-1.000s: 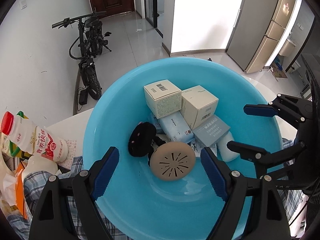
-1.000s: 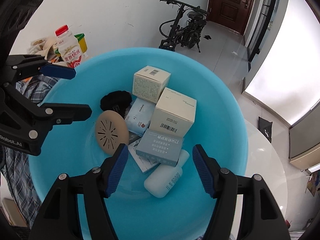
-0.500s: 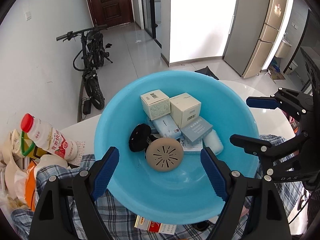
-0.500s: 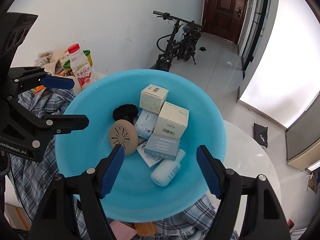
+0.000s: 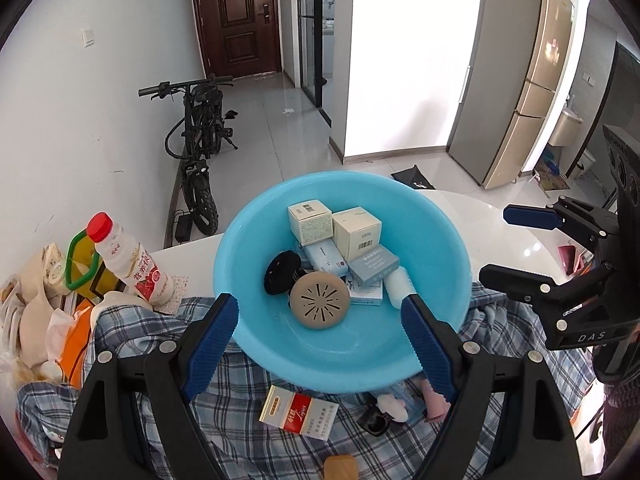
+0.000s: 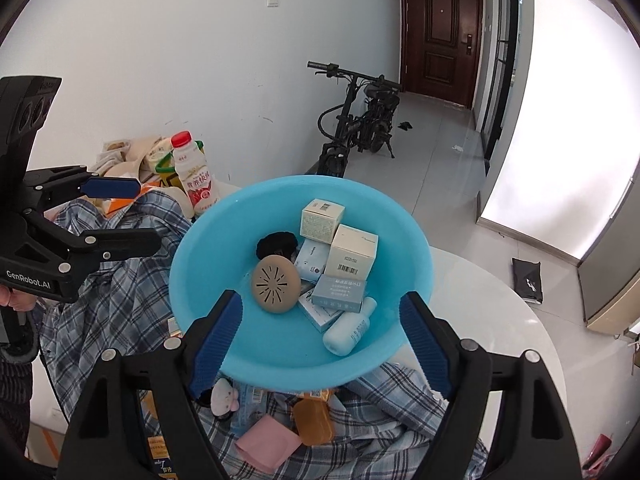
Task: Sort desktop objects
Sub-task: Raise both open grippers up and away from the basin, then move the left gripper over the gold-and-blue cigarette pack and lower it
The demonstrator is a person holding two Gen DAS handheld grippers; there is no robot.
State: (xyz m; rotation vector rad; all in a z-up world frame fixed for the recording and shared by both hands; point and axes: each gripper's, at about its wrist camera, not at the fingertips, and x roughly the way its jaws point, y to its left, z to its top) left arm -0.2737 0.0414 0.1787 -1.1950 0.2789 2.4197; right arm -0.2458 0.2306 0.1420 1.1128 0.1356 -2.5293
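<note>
Since a second ago, I see both tools drawn back and up from the round light-blue plastic basin, which looks smaller now, with the blue-and-white checked cloth showing under it. My left gripper stays spread wide, nothing between its blue pads. My right gripper has just been opening and is empty too. The basin sits on the cloth on the white round table, holding two cream cardboard boxes, a tan slotted disc, a black round piece, pale-blue packets and a white bottle
</note>
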